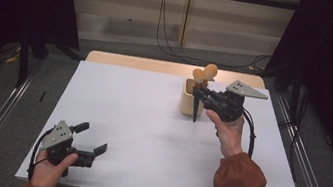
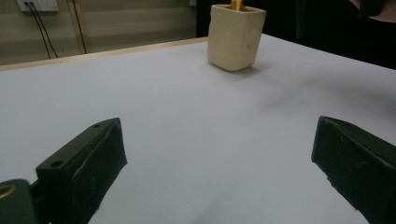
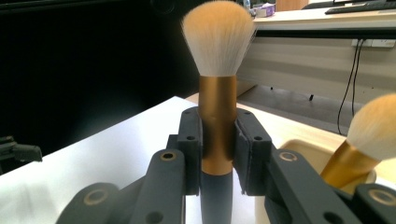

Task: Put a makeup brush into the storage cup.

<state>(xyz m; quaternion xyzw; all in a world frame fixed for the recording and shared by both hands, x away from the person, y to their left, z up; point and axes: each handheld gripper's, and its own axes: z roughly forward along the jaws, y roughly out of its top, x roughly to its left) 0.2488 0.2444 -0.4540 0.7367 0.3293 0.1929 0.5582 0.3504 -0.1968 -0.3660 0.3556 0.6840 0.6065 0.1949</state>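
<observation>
Closest to the person, the left gripper [image 1: 88, 144] sits low at the near-left corner of the white tabletop [image 1: 147, 136], hand wrapped round its body, jaws spread wide with nothing between them. Further out on the right side, the right hand [image 1: 227, 131] reaches forward in a rust-coloured sleeve [image 1: 241, 186], holding the right gripper [image 1: 198, 94] above the tabletop with its jaws clamped on a makeup brush [image 3: 217, 93]. The brush stands upright: fluffy pale-peach bristles on top, gold ferrule where the jaws pinch it, dark handle hanging below. Just beside it is a cream holder [image 1: 190, 100], with a second brush [image 3: 369, 140] leaning in it.
</observation>
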